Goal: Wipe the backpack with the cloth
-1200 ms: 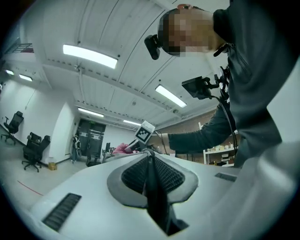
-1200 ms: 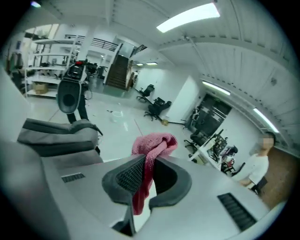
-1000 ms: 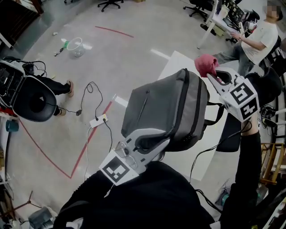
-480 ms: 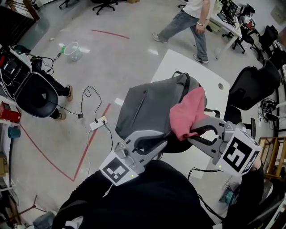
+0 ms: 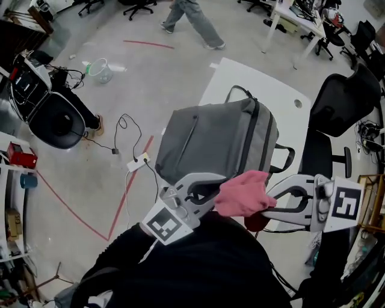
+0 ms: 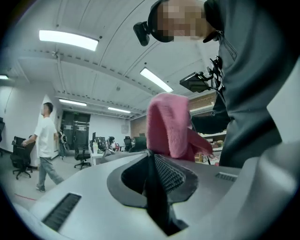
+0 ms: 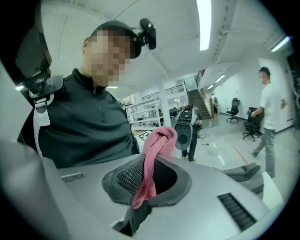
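Note:
The grey backpack point(image 5: 216, 141) hangs over the white table point(image 5: 274, 90), its carry handle at the far end. My left gripper point(image 5: 201, 189) sits at the backpack's near edge. In the left gripper view the left gripper point(image 6: 152, 168) is shut on a thin dark fold that I take for part of the bag. The pink cloth point(image 5: 240, 194) is bunched in my right gripper point(image 5: 267, 207), just right of the left jaws and below the backpack. In the right gripper view the cloth point(image 7: 157, 145) stands up from the right gripper's point(image 7: 146, 176) shut pads.
A black office chair point(image 5: 340, 102) stands right of the table. A person point(image 5: 192, 18) walks across the far floor. A power strip with cables point(image 5: 137, 161), red tape lines and a round black device point(image 5: 57, 120) are on the floor at the left.
My right gripper swung the cloth from the backpack's far right corner across its face to the near edge beside the left gripper. The backpack shifted slightly. A person crossed the background.

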